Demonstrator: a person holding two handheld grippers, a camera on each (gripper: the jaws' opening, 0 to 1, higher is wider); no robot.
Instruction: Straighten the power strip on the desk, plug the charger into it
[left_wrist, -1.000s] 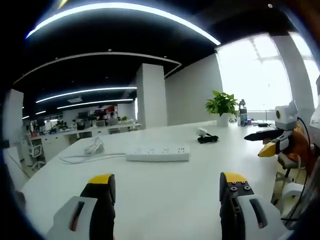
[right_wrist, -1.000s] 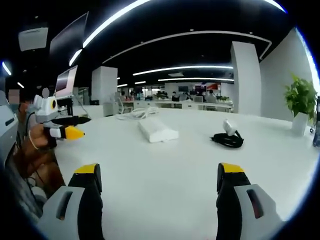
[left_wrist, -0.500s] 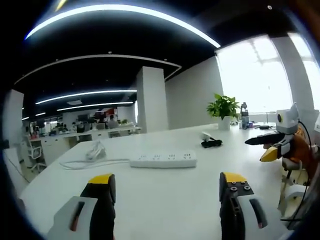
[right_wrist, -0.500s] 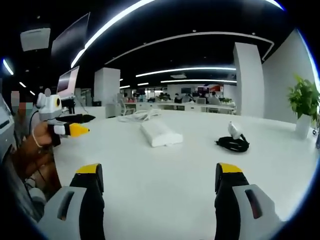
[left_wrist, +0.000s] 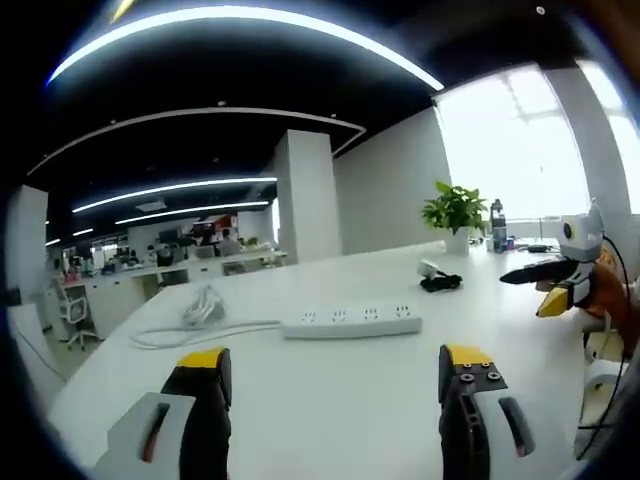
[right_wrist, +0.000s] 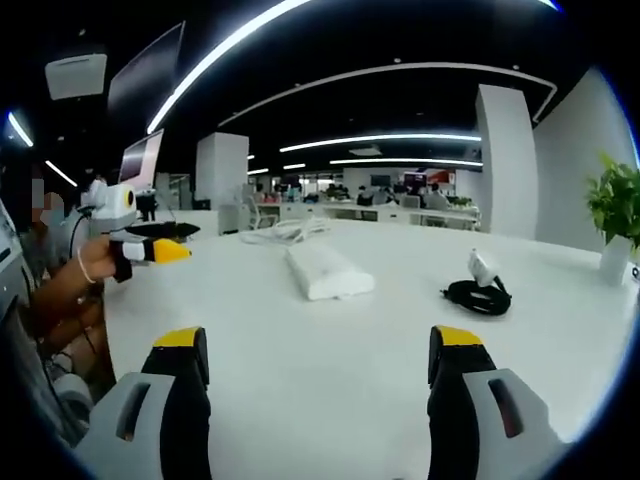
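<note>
Potted plant (left_wrist: 455, 211) and bottle (left_wrist: 498, 224) beside it.

Open-plan office for sure: long white desk (left_wrist: 330, 400), rows of workstations (left_wrist: 150, 268) with people way in the back, strip lights (right_wrist: 370, 138) curving across a dark ceiling, white pillars (left_wrist: 303, 195), a potted plant (left_wrist: 455, 210) by the big window (left_wrist: 510, 150).

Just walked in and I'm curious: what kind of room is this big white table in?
Most likely an open-plan office. Beyond the white desk stand rows of workstations under long ceiling light strips, and a power strip and a potted plant sit on the desk.
</note>
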